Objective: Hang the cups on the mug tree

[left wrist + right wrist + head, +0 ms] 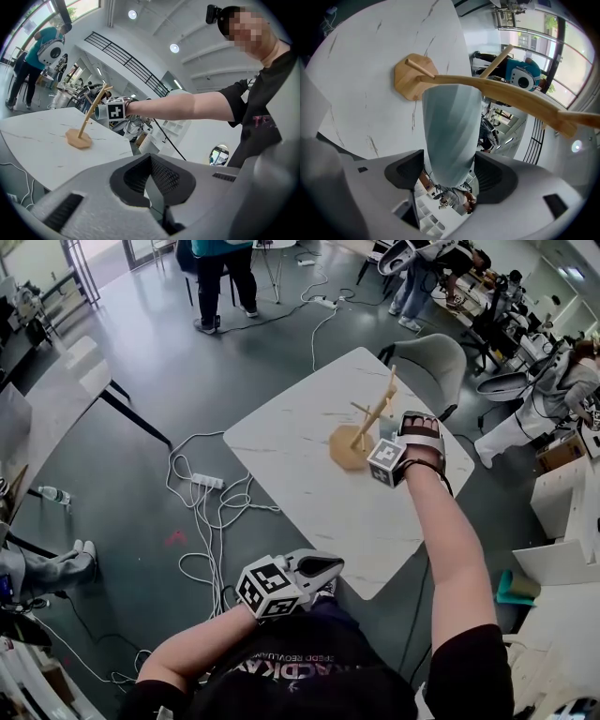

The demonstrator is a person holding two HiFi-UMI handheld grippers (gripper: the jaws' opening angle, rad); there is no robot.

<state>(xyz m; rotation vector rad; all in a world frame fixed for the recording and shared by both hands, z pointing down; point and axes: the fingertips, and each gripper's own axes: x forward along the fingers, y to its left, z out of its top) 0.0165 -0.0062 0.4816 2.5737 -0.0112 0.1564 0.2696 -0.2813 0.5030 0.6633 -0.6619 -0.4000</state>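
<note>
right gripper [450,176]: jaws clamped on pale blue ribbed cup [451,131] | cup's long axis runs from jaws to wooden mug tree [506,96] branch | left gripper [151,182]: jaws together, empty, near

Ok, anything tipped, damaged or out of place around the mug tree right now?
Nothing stands out. The mug tree sits with its base flat on the table, no breakage visible. The right gripper holds the pale blue cup close to its pegs. The left gripper is shut and empty.
</note>
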